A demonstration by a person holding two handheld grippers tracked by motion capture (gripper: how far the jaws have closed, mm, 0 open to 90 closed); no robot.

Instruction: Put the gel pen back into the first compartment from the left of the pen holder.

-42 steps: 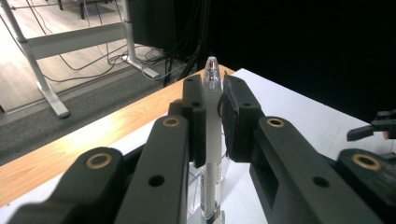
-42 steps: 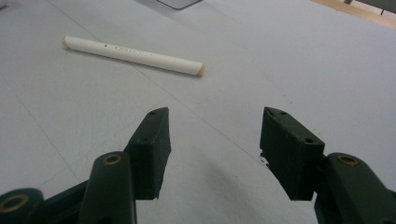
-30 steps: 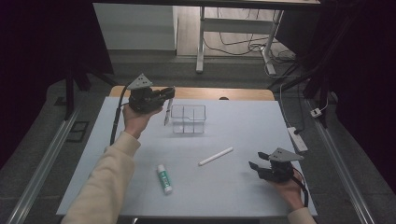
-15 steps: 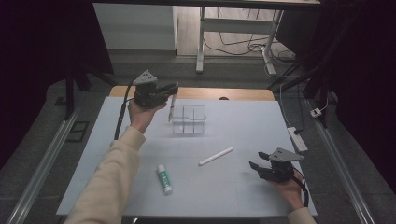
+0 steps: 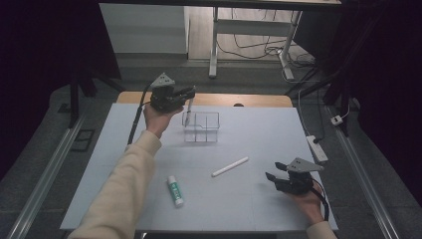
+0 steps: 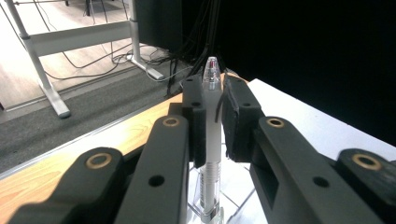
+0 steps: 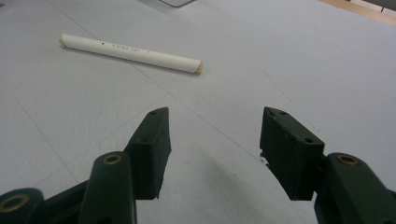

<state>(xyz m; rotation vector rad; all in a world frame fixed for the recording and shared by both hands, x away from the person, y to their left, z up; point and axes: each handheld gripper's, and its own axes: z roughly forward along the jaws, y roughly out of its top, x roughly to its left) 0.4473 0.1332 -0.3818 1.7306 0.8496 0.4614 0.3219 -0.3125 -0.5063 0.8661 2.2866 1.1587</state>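
My left claw (image 5: 190, 94) is clenched on one clear pen (image 6: 211, 130), held upright with its lower end just over the near-left cell of the clear organizer box (image 5: 201, 127) at the far side of the tabletop (image 5: 259, 129). I judge the step in hand is to put this pen into that cell. To do it well, I should keep the pen vertical, lower it until its tip is inside the walls, and release only then, so it does not tip the light box or fall outside. My right claw (image 7: 212, 144) is released, with the jaws wide apart and nothing between them, low over the tabletop near the front right. I count one white marker (image 7: 130, 52) lying flat in the middle, one glue stick (image 5: 175, 190) near the front, and one organizer box.
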